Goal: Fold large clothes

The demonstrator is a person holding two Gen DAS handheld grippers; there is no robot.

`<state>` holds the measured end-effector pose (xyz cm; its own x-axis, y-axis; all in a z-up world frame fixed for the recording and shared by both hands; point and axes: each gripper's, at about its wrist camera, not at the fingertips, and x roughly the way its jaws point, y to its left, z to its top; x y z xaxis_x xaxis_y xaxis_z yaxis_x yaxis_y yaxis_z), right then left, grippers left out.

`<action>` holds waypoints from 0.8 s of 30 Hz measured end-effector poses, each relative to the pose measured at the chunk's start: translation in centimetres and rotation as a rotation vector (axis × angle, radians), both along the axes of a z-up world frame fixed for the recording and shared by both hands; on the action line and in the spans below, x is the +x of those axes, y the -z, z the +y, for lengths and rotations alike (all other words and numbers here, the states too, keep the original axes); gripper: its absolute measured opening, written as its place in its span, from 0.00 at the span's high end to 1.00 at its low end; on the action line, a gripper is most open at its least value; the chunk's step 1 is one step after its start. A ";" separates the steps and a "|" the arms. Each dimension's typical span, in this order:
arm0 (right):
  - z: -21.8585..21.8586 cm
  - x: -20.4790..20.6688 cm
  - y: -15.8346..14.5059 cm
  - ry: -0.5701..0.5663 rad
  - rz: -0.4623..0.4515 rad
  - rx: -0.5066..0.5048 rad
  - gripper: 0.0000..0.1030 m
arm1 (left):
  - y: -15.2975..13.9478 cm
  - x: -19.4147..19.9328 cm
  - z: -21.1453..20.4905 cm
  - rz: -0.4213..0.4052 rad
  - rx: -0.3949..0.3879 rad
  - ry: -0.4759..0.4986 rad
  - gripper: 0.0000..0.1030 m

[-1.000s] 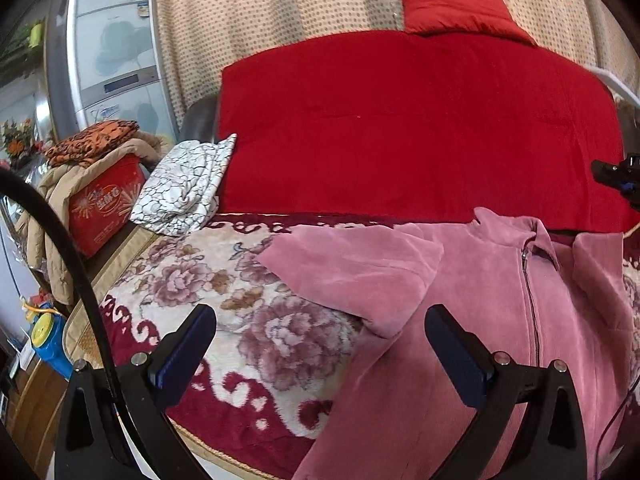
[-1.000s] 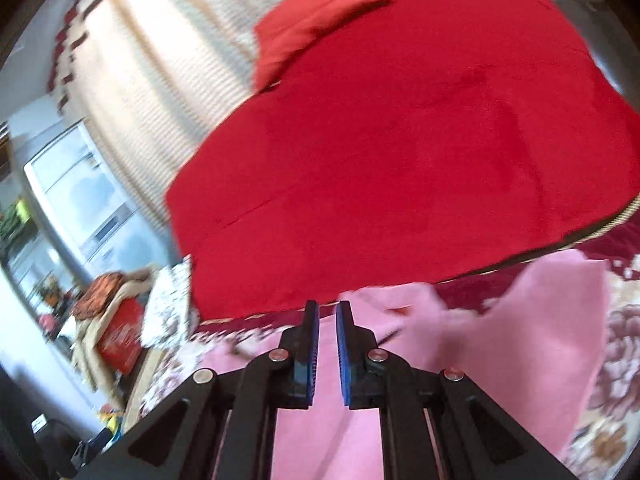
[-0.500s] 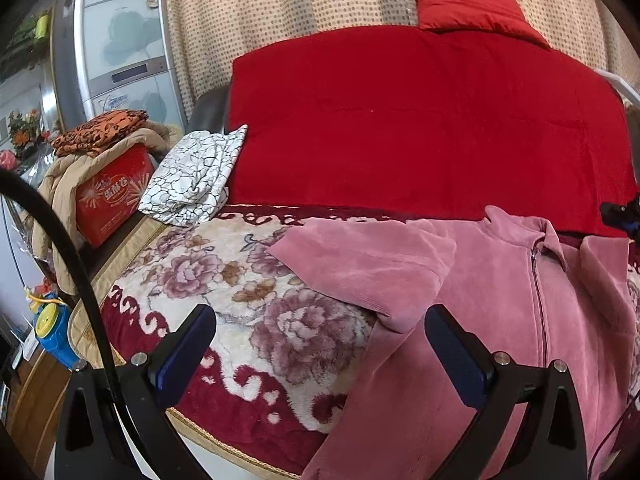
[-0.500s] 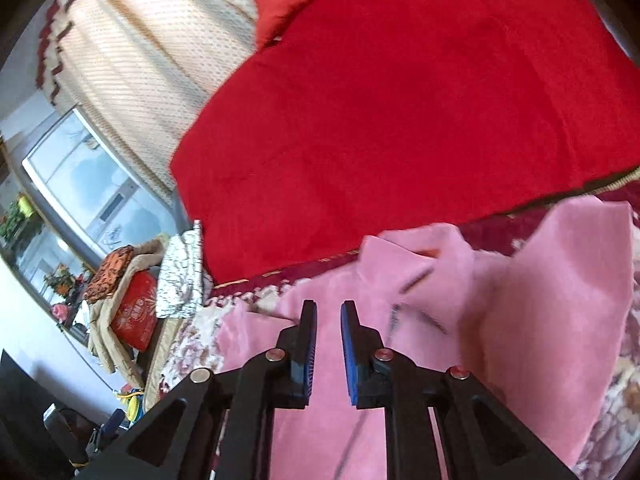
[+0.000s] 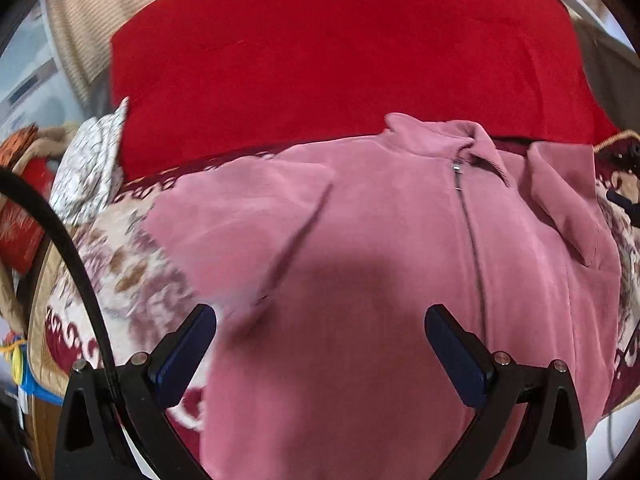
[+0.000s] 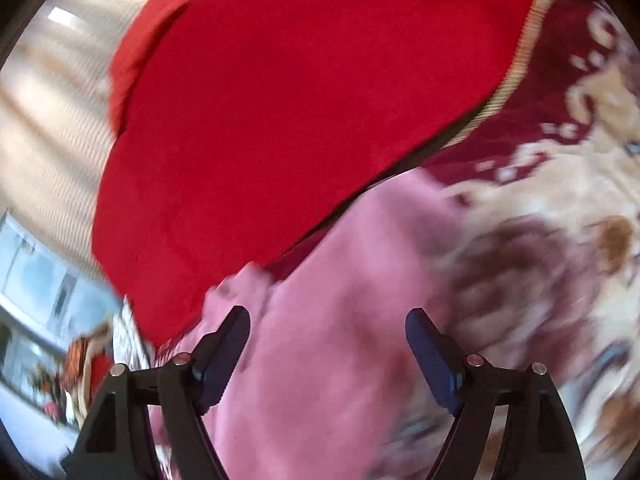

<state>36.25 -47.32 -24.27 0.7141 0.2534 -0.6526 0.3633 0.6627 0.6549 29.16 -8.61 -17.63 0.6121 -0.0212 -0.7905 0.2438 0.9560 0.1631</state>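
Jacket position: the pink jacket [image 5: 360, 240] is laid front-up on the floral blanket [image 5: 120, 264], zip [image 5: 466, 216] closed, collar [image 5: 440, 136] away from the jaws; cloth is seen under and ahead of both pairs of jaws.
Left gripper [image 5: 320, 344]: jaws are held wide apart, nothing is pinched; the body of the jacket is seen between and beyond them, and the folded-in sleeve [image 5: 248, 216] lies just ahead of the left jaw.
Right gripper [image 6: 328, 344]: jaws have just been opening and are now spread; pink cloth is seen in the gap, but no pad is pressed on it.
Risk, double layer: if the left jaws are closed where the sleeve overlaps the body, both layers may be taken together and the fold dragged askew.
Risk, blanket: the jacket's right edge lies just beyond the right jaw, beside the blanket; blanket pile could be caught with the hem.
Risk, uneven lift: if one side is gripped further in than the other, the zip line would be pulled off centre.
Risk, blur: both views are smeared, so the exact edges cannot be told.
Changed since earlier: the right jaws, then nearly together, are now apart; both views have been brought lower and nearer, with the jacket filling more of each.
Unchanged: the left jaws were equally wide before.
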 end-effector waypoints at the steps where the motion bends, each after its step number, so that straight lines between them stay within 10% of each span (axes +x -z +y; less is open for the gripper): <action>1: -1.2 0.0 0.6 0.021 0.010 0.002 0.21 | 0.2 0.2 -0.8 -0.004 0.013 0.009 0.00; 13: -3.1 7.8 4.7 -0.010 0.034 -0.043 0.27 | 1.1 2.7 -1.9 -0.043 0.112 -0.001 0.00; 17: -2.6 10.3 5.8 -0.015 0.129 -0.085 0.66 | 1.1 2.7 -1.1 -0.062 0.118 -0.006 0.00; 24: -3.1 9.3 5.1 0.023 0.119 -0.077 0.85 | 0.6 2.5 -0.4 -0.083 0.099 -0.003 0.00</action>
<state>45.54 -50.42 -29.42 0.6354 0.1834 -0.7501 0.4513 0.7000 0.5535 31.71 -9.05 -18.20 0.6758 0.0564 -0.7349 0.2229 0.9347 0.2767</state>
